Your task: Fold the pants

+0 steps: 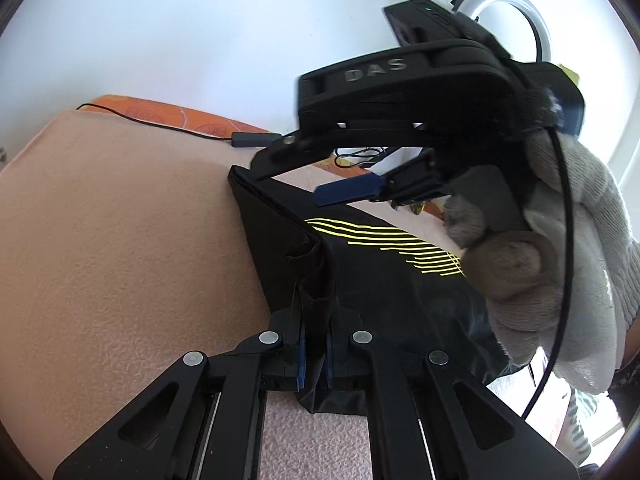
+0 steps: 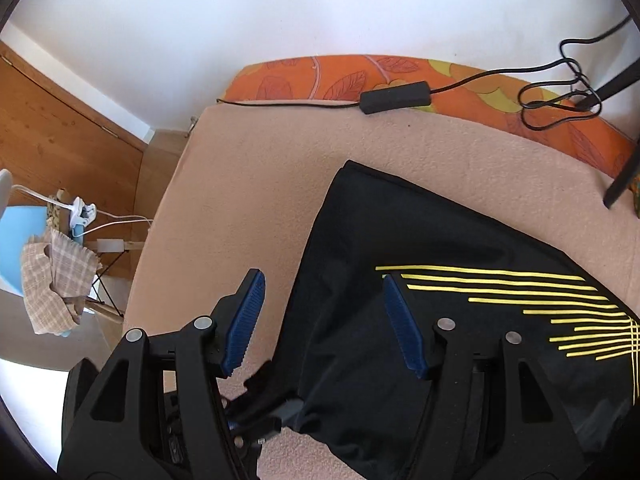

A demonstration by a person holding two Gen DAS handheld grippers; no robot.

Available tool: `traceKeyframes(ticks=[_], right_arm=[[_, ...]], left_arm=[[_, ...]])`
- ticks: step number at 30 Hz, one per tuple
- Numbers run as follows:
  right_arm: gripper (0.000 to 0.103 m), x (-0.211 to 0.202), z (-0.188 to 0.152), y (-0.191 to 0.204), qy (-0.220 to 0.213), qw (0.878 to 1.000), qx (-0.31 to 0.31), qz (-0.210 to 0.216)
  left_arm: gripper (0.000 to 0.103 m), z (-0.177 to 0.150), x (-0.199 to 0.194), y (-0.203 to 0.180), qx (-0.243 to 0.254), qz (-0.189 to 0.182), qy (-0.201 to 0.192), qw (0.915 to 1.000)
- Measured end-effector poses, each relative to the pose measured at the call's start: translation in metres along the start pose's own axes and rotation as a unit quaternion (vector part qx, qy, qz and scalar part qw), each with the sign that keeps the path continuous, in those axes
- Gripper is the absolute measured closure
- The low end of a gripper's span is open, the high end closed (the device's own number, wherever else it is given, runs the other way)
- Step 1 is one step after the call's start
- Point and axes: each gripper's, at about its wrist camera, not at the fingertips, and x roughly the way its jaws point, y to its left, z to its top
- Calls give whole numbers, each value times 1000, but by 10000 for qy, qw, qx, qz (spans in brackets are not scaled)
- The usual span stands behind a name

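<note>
We found the black pants [image 2: 400, 280] lying folded on the pink blanket [image 2: 248, 184], a bunched edge of them pinched between the closed fingers of the left claw [image 1: 314, 360]. The right claw [image 2: 324, 320] stood open above the pants, its far finger over the cloth and its near one over bare blanket. Beyond both claws a black cable [image 2: 394, 97] ran along the orange cushion [image 2: 304, 76].

Pants [image 2: 420, 280] cut off at right edge, right gripper [image 1: 320, 184] motion-blurred
</note>
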Motion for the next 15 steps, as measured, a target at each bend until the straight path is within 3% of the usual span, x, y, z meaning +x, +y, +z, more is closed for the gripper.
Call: traceKeyframes(ticks=[8, 10, 11, 12, 14, 15], right_arm=[[39, 44, 12, 15, 251, 9980, -163, -550], [48, 49, 13, 19, 247, 9964, -234, -771], [59, 51, 14, 20, 271, 9958, -247, -834], [77, 51, 15, 17, 307, 9955, -244, -862], [95, 54, 14, 15, 354, 9954, -226, -858], [96, 52, 13, 13, 310, 9958, -204, -842]], left_arm=[[98, -2, -1, -7, 181, -7, -6, 9998], [98, -1, -2, -7, 191, -2, -12, 9998], [98, -1, -3, -4, 180, -9, -13, 9998], [98, -1, -4, -4, 170, -14, -12, 9999], [98, -1, -5, -4, 157, -29, -2, 9999], [98, -2, -5, -4, 153, -49, 7, 9999]])
